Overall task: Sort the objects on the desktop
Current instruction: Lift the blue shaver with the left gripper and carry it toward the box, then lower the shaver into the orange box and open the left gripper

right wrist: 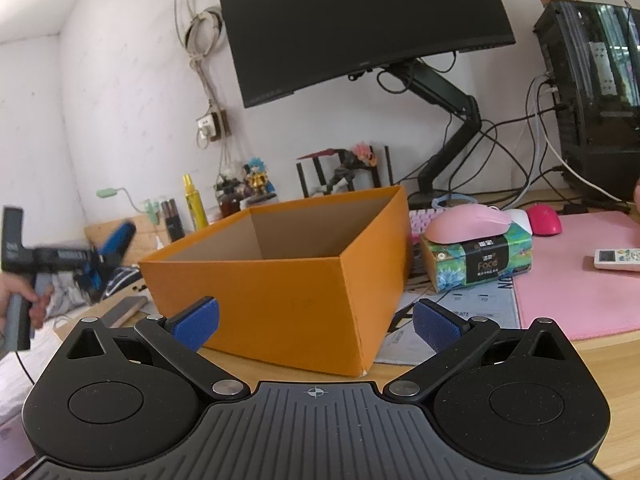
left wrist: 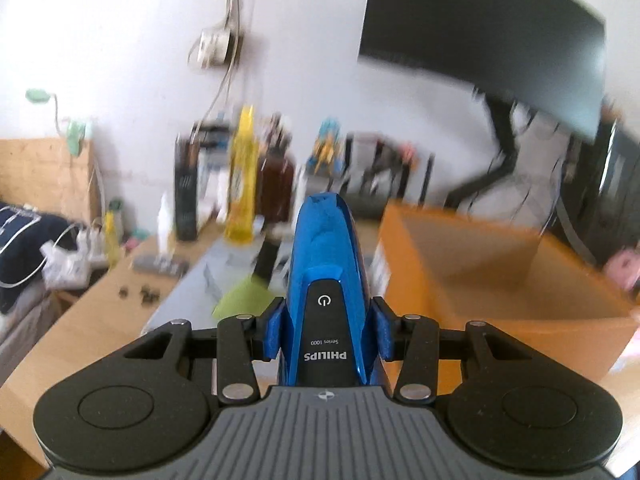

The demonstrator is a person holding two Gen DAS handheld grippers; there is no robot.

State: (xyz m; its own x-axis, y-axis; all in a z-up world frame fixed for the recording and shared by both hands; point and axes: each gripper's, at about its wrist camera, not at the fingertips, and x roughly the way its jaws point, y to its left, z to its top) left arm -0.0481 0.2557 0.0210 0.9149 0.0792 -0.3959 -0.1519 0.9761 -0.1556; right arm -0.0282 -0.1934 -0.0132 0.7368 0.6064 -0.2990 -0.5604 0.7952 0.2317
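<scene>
The shaver [left wrist: 326, 280] is clamped in the left gripper [left wrist: 326, 330], in the air left of the orange box [right wrist: 280, 264]. Carry it over the near rim, lower, then release. The right gripper [right wrist: 316, 322] hangs open, empty.

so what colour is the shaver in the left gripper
Glossy blue shaver with a black centre panel, clearest in the left wrist view.

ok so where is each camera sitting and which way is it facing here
Left wrist: on the left gripper, looking along its fingers past the held blue Philips shaver toward the cluttered back wall; no hand shows.
Right wrist: on the open right gripper, facing the orange box and monitor; a hand shows at left.
Shared: orange box, monitor, shaver.
</scene>
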